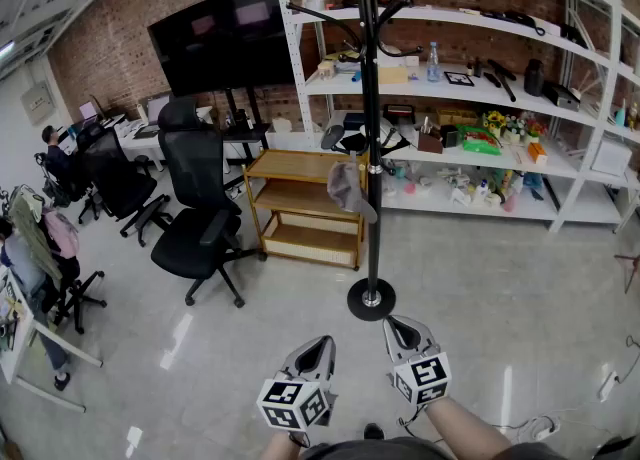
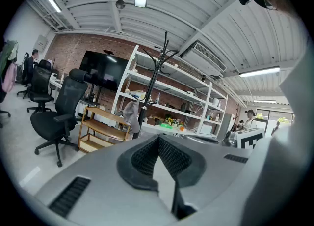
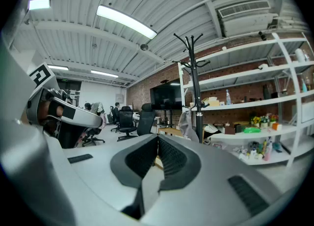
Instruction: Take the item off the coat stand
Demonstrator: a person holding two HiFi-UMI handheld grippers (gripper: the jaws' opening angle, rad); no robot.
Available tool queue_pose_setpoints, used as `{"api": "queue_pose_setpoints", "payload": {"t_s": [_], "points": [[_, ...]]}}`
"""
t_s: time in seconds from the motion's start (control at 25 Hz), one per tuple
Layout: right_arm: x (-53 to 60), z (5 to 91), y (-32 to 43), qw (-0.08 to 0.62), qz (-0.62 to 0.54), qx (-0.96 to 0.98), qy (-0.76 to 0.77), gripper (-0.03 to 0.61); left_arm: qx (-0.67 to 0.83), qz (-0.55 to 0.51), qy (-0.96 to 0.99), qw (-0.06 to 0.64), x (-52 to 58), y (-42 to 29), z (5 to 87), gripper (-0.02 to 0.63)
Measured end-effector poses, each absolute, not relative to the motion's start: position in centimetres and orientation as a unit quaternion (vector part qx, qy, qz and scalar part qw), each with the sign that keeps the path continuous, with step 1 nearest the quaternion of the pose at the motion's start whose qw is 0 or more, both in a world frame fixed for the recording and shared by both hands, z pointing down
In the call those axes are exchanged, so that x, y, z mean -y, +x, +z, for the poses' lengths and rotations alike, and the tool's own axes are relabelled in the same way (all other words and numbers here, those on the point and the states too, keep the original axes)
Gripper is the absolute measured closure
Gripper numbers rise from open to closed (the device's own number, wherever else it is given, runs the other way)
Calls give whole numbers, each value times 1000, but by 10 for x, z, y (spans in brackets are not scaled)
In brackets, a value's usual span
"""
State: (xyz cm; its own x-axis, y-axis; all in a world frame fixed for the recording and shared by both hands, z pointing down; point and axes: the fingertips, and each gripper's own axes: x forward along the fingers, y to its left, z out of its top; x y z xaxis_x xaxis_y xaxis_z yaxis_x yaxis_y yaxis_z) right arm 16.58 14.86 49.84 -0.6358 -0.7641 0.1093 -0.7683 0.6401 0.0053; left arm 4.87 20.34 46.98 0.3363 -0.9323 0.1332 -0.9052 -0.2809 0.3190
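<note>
Head view, item: a limp grey piece, a cap or cloth as far as I can tell (image 1: 347, 191), hangs about halfway up the pole, draped from a low hook on its left side, so it sags freely and nothing pins it
Coat stand: the black coat stand (image 1: 371, 128) rises from a round base on the floor straight ahead of me; its upper hooks look bare
Left gripper: the left gripper (image 1: 321, 344) is low and near me, well apart from the item, jaws pressed together with nothing between them
Right gripper: the right gripper (image 1: 396, 326) sits just beside it, jaws likewise closed and empty, aimed toward the stand
Why so: I judge both are parked ahead of the reach, task not yet begun
Behind: a wooden shelf trolley (image 1: 300, 210) stands just left of the pole, white racking (image 1: 560, 198) far behind
Next: I would open one claw, lift it to the item and unhook upward
</note>
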Motion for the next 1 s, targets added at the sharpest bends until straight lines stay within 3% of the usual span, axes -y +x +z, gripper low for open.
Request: {"api": "queue_pose_setpoints", "payload": {"t_s": [0.44, 1.0], "points": [[-115, 512, 186, 50, 29, 905, 423, 571, 594, -30, 788, 158, -182, 64, 477, 606], [-24, 496, 149, 53, 8, 895, 443, 570, 569, -32, 810, 139, -82, 26, 467, 606]]}}
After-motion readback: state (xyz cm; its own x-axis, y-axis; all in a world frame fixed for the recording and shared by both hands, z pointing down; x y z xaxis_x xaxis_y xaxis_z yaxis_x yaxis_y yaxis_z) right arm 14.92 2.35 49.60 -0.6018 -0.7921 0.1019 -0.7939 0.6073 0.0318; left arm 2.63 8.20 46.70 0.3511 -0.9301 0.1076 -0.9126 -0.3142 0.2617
